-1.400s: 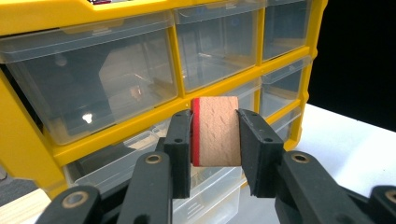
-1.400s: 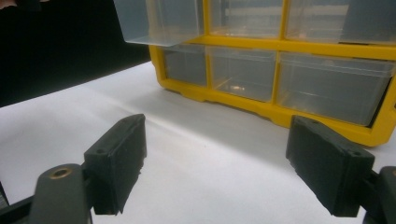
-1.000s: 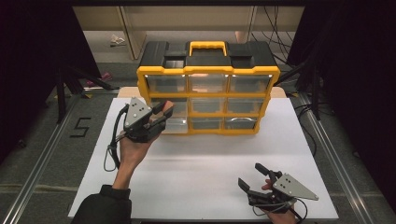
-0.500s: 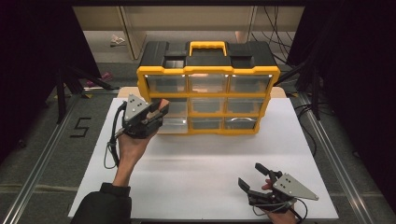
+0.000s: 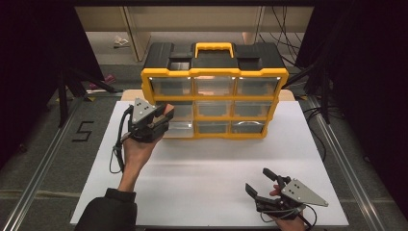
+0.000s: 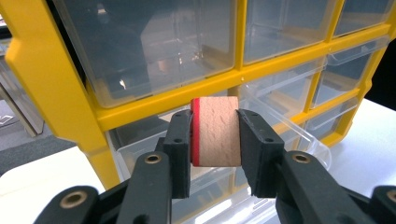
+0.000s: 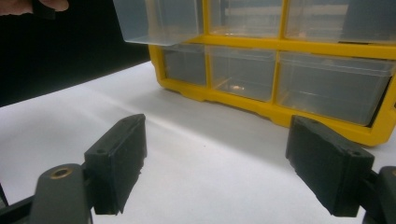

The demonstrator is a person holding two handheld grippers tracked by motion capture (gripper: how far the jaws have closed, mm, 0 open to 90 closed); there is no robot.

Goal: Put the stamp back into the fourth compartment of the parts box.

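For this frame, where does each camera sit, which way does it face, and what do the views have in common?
High view: above the person's side, looking forward and down at the white table; forearms, left gripper and right gripper show.
Left gripper view: rides that gripper, facing the drawer cabinet close up; jaws clamp a wooden block.
Right gripper view: low over the table, facing the cabinet's lower drawers; its gripper stands open.
Shared: all three show the yellow cabinet and its pulled-out clear drawer.

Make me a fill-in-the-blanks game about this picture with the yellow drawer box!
1. The left gripper holds a wooden block with a ____ stripe.
2. The right gripper has its fingers ____.
3. The drawer organizer has a ____ frame.
4. The organizer stands on a ____ table.

Missing words: red; open; yellow; white
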